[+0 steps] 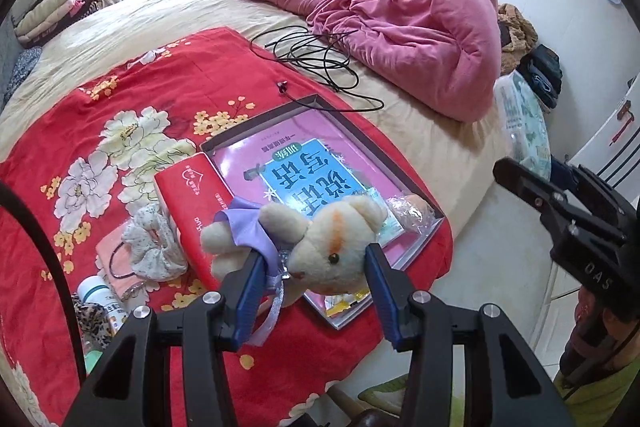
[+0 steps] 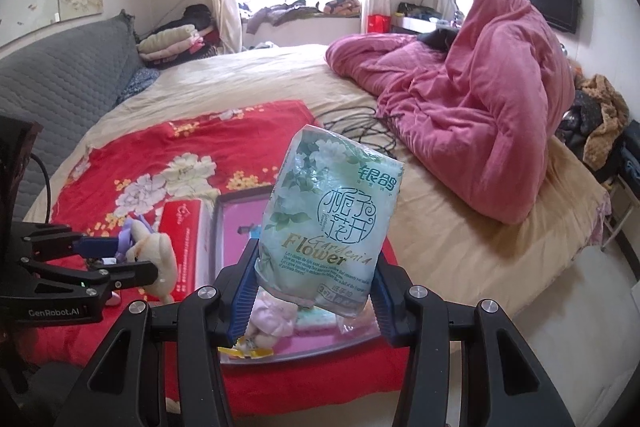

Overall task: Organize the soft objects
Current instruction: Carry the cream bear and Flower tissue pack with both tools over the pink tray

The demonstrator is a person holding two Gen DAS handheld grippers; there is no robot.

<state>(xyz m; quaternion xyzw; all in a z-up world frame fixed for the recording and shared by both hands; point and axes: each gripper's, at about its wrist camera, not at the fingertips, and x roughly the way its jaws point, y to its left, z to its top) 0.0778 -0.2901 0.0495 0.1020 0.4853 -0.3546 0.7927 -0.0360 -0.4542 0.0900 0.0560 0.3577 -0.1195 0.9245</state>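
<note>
Fingers (image 1: pixel 256 267) pinch the teddy bear (image 1: pixel 320 239), apparently above the tray (image 1: pixel 424 203).

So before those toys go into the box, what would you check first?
1. Left gripper shut on the bear: ok.
2. Right gripper shut on the tissue pack: ok.
3. Both lifted clear of the red blanket: ok.
4. Box open, no lid: ok.
5. Room left in the box: cannot tell, a book and small packets already lie in it.
6. Bear's ribbon hanging loose, could snag: not ok.
</note>
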